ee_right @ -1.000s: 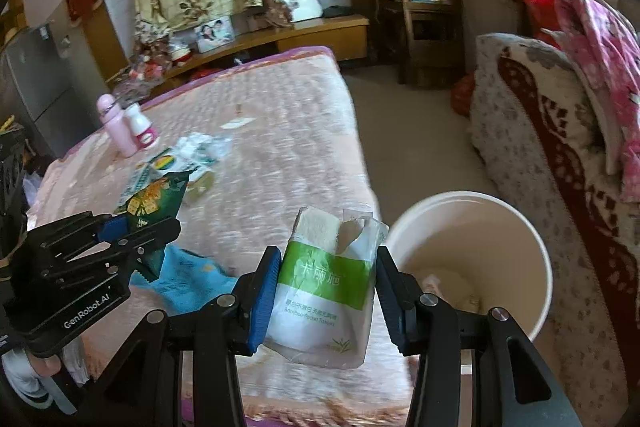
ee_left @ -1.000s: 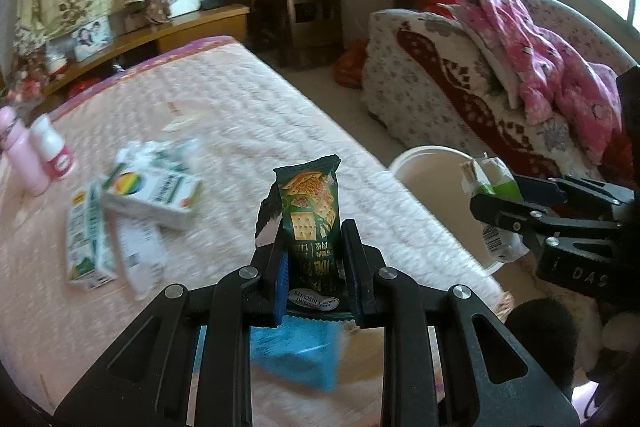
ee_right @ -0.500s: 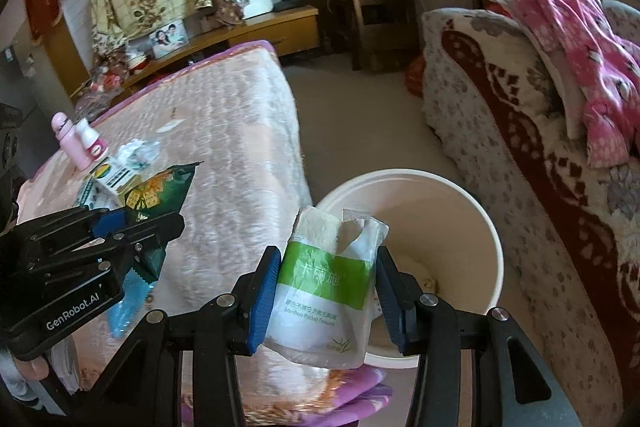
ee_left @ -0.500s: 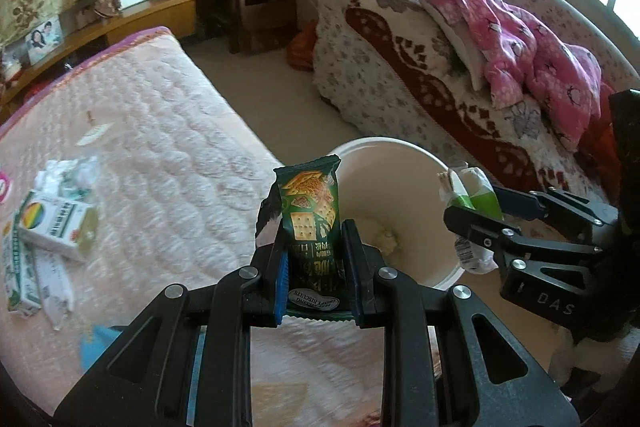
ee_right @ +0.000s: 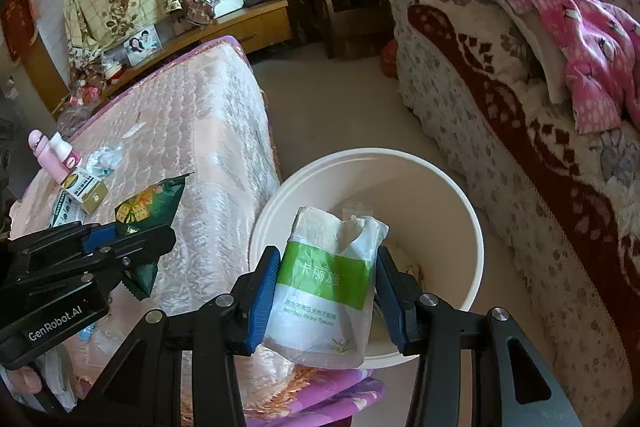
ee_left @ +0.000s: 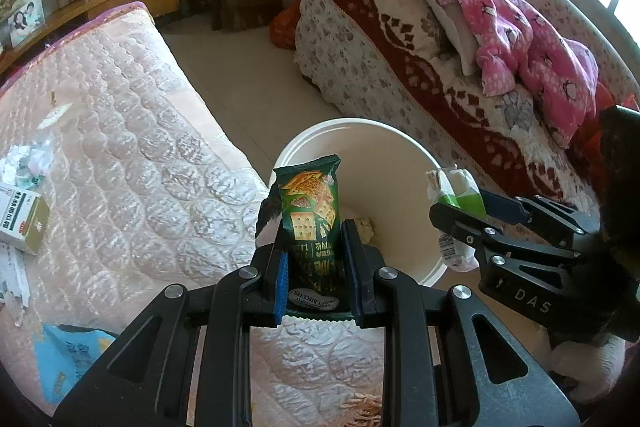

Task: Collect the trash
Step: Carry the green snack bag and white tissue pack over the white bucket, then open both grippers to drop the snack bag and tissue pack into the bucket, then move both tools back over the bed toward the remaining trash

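Note:
My left gripper (ee_left: pixel 314 259) is shut on a green biscuit wrapper (ee_left: pixel 310 203), held upright over the bed's edge, just short of the white bucket (ee_left: pixel 404 163). My right gripper (ee_right: pixel 326 291) is shut on a green and white tissue pack (ee_right: pixel 324 279), held over the near rim of the bucket (ee_right: pixel 472 227). The left gripper with the wrapper (ee_right: pixel 150 211) shows at the left of the right wrist view. The right gripper with the pack (ee_left: pixel 456 187) shows at the right of the left wrist view. The bucket holds a little crumpled paper (ee_left: pixel 366 227).
The bucket stands on the floor between the pink quilted bed (ee_left: pixel 132 147) and a patterned sofa (ee_left: pixel 420 59) with pink clothes. On the bed lie small boxes (ee_right: pixel 86 189), crumpled plastic (ee_right: pixel 105 159), pink bottles (ee_right: pixel 50 155) and a blue wrapper (ee_left: pixel 64 355).
Both grippers have moved right from over the bed toward the bucket, each keeping its item. The bucket now sits closer and more central in both views.

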{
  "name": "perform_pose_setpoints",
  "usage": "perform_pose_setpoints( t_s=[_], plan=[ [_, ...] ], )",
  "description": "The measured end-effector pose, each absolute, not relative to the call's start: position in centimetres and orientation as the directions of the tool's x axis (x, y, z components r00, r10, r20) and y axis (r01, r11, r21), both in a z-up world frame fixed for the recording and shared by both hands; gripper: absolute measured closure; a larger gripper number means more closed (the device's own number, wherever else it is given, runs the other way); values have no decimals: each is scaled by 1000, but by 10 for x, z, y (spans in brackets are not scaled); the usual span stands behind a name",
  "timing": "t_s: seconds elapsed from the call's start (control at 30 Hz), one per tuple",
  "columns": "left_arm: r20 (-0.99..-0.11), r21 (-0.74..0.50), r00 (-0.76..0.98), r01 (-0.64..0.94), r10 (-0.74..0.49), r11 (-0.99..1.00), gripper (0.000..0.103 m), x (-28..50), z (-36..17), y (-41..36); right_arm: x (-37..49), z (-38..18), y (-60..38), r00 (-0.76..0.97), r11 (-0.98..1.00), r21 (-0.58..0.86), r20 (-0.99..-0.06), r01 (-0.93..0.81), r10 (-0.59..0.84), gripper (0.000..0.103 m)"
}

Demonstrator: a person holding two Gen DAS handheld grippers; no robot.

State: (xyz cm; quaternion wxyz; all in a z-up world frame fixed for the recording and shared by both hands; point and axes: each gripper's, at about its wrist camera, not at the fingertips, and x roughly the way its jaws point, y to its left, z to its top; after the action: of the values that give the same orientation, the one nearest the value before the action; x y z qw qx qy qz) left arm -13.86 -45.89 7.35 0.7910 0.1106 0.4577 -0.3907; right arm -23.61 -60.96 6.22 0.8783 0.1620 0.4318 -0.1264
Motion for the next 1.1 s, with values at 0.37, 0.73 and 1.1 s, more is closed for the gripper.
perform_pose_setpoints(
  t_s=[0.37, 0.73, 1.1],
  plan=[
    [-813, -235, 233, 708, -534, 666, 82, -135, 62, -466, -234, 51, -618, 585, 910, 182, -808, 374, -78, 53],
    [-808, -293, 192, 690, -557, 662, 61, -128, 54, -466, -233, 37, -626, 572, 892, 201, -817, 404, -75, 37],
    [-805, -260, 224, 700, -550, 665, 61, -134, 62, -453, -234, 38, -620, 566, 893, 205, -822, 401, -66, 32]
  ],
)
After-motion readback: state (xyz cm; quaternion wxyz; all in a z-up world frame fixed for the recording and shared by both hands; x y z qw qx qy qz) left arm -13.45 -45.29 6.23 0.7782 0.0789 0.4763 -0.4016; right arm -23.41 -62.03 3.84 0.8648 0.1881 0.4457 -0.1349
